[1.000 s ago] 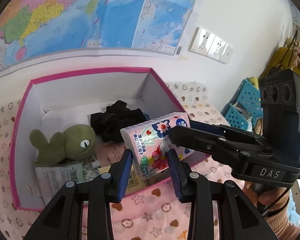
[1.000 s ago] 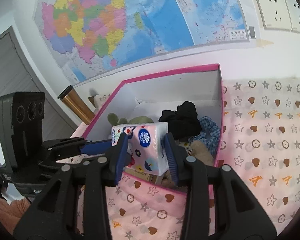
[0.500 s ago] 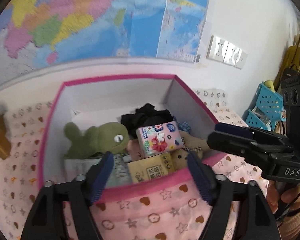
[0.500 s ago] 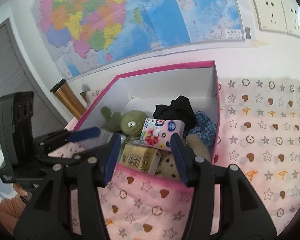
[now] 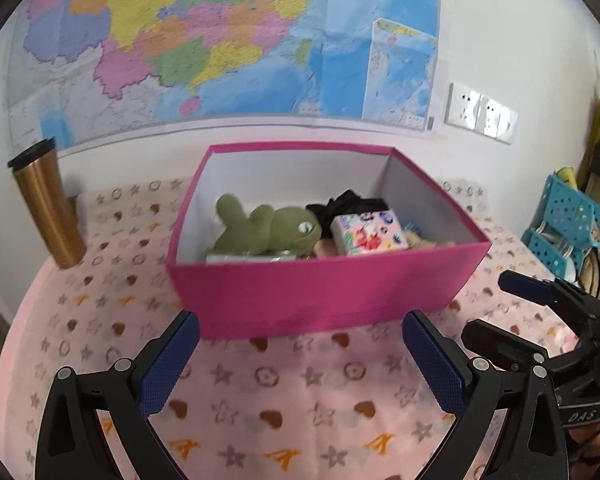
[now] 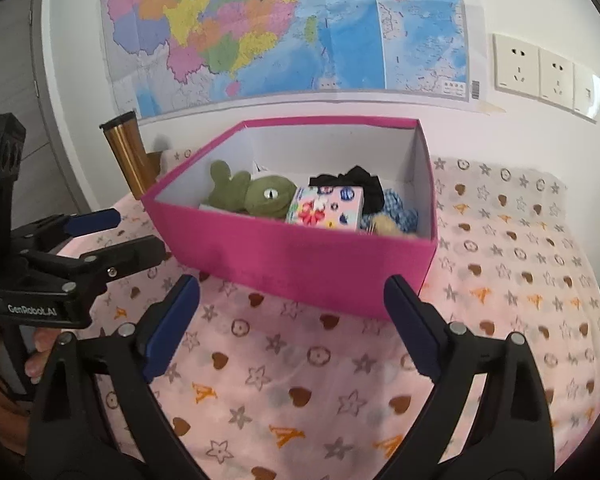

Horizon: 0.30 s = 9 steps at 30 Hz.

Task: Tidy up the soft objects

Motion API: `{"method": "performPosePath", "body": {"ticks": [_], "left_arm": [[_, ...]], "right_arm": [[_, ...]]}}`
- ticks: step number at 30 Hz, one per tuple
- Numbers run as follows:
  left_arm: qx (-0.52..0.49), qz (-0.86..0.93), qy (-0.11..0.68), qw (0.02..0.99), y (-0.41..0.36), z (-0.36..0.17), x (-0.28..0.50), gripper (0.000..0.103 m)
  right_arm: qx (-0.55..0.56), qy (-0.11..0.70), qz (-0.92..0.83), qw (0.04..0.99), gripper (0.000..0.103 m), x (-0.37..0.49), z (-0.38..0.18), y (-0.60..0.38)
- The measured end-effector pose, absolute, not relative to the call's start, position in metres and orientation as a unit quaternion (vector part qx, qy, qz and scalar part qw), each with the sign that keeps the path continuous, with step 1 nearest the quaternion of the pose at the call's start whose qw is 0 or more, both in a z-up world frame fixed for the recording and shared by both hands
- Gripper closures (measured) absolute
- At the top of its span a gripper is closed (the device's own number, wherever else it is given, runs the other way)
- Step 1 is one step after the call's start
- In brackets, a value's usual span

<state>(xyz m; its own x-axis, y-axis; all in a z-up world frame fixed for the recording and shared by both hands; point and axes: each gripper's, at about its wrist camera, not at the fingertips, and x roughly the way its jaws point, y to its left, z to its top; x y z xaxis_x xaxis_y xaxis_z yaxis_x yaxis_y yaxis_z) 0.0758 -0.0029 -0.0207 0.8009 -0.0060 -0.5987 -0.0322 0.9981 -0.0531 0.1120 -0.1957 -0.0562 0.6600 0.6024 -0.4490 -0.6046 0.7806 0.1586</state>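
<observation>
My left gripper point(image 5: 300, 354) sits at the bottom of its frame, jaws spreading wide with only the pink patterned cloth point(image 5: 280, 408) between them. My right gripper point(image 6: 292, 320) is likewise opening, nothing between its pads. Both hang just in front of the pink box point(image 5: 324, 292), not touching it. The tissue pack point(image 5: 367, 232) lies inside the box, right of centre, beside the green plush toy point(image 5: 268, 228) and in front of a black cloth bundle point(image 5: 350, 204). A bronze tumbler point(image 5: 48, 208) stands at the left of the frame.
</observation>
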Motion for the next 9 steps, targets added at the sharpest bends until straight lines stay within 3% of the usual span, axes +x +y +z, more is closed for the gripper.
{"method": "performPosePath", "body": {"ticks": [9], "left_arm": [[-0.016, 0.044, 0.322, 0.946, -0.005, -0.034, 0.058, 0.0]], "right_arm": [[-0.004, 0.263, 0.327, 0.908, 0.009, 0.1, -0.07, -0.191]]}}
